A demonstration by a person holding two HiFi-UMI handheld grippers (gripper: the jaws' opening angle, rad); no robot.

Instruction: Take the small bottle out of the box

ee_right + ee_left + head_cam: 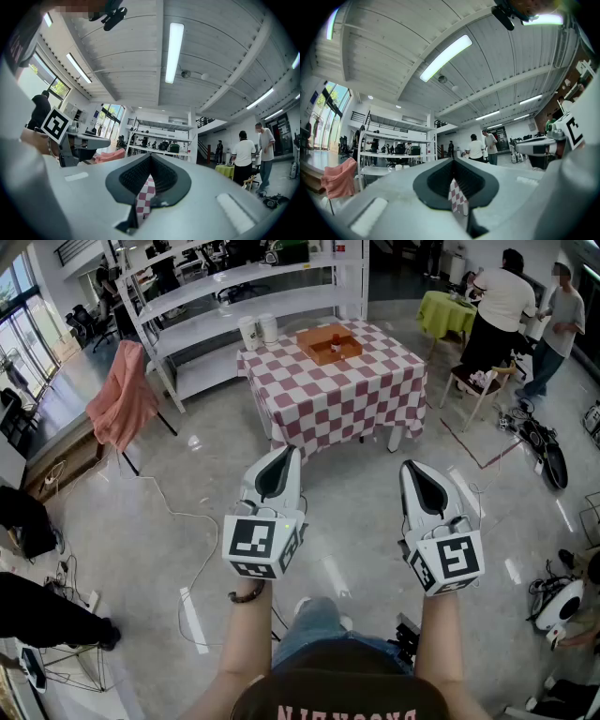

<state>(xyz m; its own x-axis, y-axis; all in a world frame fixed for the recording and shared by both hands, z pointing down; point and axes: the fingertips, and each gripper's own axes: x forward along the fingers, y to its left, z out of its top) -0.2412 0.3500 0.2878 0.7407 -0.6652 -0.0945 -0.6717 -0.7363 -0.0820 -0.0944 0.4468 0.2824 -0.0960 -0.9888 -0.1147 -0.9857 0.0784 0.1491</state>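
Approach comes first: left gripper point(284, 460) and right gripper point(415, 474) both have their jaws pressed together, empty, well short of the far checkered table point(370, 376). The orange box point(330, 344) sits there, its small bottle too small to discern. Step closer, then spread one claw above it.

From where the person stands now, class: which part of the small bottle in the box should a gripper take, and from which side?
Probably its top, from above. The small bottle is only a reddish speck here, inside the open-topped box on the checked table. The box walls ring it, so a sideways approach looks blocked. Its shape is too small to tell.
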